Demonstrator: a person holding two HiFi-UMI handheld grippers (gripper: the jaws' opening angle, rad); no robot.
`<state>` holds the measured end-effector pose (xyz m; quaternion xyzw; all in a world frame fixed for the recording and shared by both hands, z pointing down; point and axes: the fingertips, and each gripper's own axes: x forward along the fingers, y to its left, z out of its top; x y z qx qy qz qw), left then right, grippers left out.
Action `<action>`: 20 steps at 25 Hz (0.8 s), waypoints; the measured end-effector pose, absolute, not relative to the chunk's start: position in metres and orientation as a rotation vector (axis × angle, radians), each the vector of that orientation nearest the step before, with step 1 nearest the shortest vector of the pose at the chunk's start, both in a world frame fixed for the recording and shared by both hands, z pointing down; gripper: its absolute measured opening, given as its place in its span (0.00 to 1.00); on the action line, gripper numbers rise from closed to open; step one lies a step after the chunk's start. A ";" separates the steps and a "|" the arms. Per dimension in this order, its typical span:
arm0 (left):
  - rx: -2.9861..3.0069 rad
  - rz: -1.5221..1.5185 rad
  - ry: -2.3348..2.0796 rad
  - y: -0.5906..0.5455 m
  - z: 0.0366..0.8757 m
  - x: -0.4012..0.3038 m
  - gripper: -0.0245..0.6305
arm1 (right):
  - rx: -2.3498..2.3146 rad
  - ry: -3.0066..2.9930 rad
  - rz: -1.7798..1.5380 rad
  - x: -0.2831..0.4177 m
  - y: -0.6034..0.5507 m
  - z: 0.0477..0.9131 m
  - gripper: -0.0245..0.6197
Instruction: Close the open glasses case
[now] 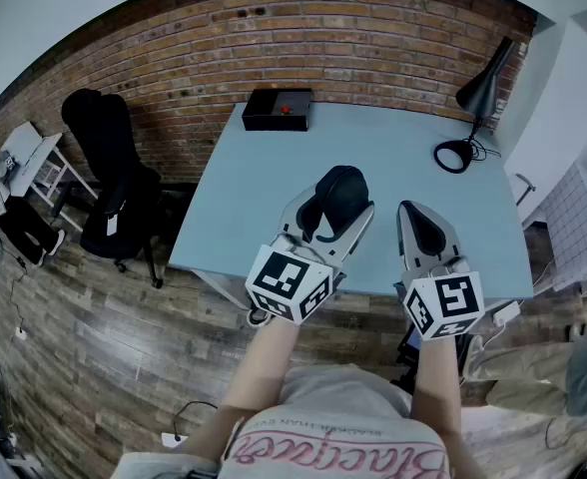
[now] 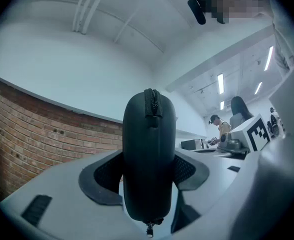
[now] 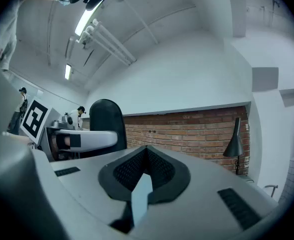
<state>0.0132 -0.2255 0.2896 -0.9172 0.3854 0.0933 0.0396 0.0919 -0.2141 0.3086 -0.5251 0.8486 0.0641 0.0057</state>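
Observation:
A black oval glasses case (image 1: pixel 340 189) stands on end between the jaws of my left gripper (image 1: pixel 335 211), lifted above the near edge of the table. In the left gripper view the case (image 2: pixel 149 154) fills the middle; its two halves lie together, the zip seam runs over the top and the zip pull hangs at the bottom. Both dark pads (image 2: pixel 105 173) press on its sides. My right gripper (image 1: pixel 419 224) is beside it to the right, apart from the case, with its jaws together and nothing between them (image 3: pixel 146 160). The right gripper view shows the case (image 3: pixel 105 120) at left.
A light blue table (image 1: pixel 274 173) lies below the grippers. A black box with a red button (image 1: pixel 278 109) sits at its far left, a black desk lamp (image 1: pixel 476 96) at its far right. A black office chair (image 1: pixel 111 173) stands left of the table, before a brick wall.

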 end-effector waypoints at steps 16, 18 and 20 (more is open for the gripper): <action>-2.866 0.336 1.148 -0.221 0.286 0.015 0.45 | -1.653 2.638 0.140 0.095 -0.210 0.310 0.06; -2.894 0.358 1.159 -0.223 0.286 0.013 0.45 | -1.650 2.643 0.137 0.094 -0.209 0.312 0.06; -2.933 0.395 1.158 -0.227 0.284 0.010 0.45 | -1.645 2.649 0.135 0.094 -0.209 0.313 0.06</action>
